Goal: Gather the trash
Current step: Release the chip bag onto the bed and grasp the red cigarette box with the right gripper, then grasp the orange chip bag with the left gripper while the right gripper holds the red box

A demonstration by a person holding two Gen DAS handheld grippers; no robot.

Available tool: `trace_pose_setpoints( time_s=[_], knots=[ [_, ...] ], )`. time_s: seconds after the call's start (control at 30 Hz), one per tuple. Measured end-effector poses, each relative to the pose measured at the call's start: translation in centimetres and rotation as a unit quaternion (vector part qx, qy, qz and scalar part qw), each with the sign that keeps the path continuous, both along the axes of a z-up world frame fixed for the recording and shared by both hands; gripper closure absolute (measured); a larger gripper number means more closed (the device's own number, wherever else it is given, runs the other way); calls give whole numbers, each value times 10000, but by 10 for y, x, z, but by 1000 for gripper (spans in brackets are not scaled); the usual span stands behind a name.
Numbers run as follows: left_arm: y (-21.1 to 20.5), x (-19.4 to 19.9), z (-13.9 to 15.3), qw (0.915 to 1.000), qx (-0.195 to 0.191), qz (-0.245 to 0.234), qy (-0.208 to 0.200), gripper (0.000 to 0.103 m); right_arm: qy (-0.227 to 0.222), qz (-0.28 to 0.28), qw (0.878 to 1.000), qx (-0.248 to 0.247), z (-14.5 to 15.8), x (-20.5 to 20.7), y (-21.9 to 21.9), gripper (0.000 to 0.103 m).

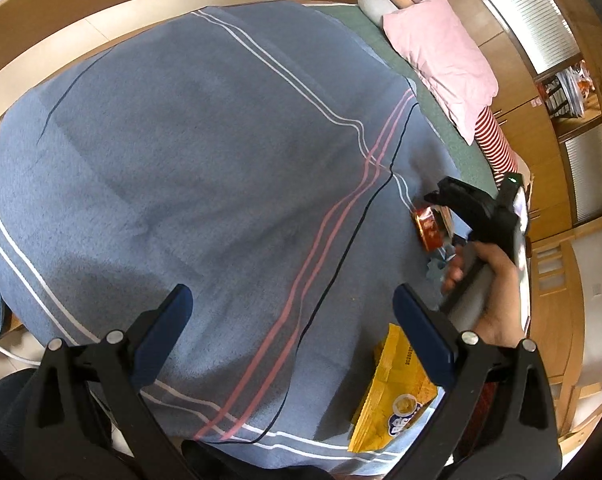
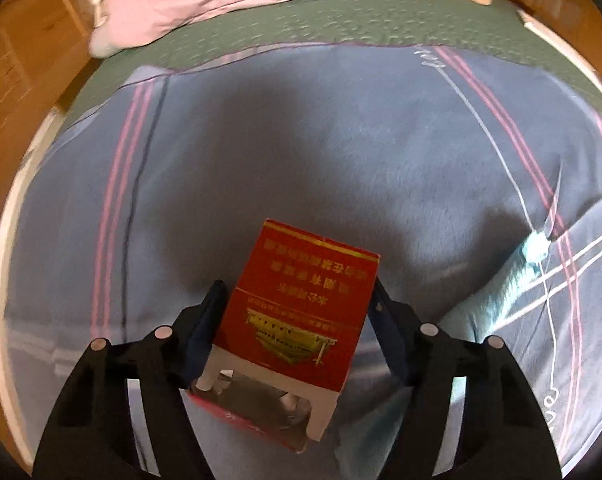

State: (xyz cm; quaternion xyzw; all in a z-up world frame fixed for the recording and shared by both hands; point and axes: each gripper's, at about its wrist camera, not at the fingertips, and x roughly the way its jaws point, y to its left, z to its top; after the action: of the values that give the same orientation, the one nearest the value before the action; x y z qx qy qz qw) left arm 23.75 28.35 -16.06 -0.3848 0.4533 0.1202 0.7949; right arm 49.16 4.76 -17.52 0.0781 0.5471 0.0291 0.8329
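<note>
Blue striped blanket (image 1: 205, 168) spread over green sheet (image 1: 449, 128). Pink pillow (image 1: 441, 56) at the far edge, red-striped cloth (image 1: 495, 140) just beside it. Wooden cabinets (image 1: 549, 152) beyond.

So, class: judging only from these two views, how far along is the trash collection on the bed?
Done: nothing visibly collected; no bin or bag shows. In hand: the right gripper has the red cigarette box between its fingers, pads at its sides, on the blue blanket. Left: the yellow snack wrapper beside the open, empty left gripper, and a small pale scrap.
</note>
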Motion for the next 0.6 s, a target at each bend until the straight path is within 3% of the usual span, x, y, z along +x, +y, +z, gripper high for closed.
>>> trace_pose_setpoints(
  time_s=[0.17,0.37,0.47,0.6],
  knots=[
    [2,1,1,9999,85,82,-28,3,-679,304,9967,325,47,-35,-18,37],
    [-17,8,13,9980,358,-314,-410,3,-1111,590,9917,264,88,-106,-50,38],
    [-23,6,16,9974,325,-313,-566,3,-1278,601,9899,-154,91,-146,-65,38],
    [-35,8,17,9959,244,-586,-649,3,-994,304,9940,-354,71,-176,-92,38]
  ],
)
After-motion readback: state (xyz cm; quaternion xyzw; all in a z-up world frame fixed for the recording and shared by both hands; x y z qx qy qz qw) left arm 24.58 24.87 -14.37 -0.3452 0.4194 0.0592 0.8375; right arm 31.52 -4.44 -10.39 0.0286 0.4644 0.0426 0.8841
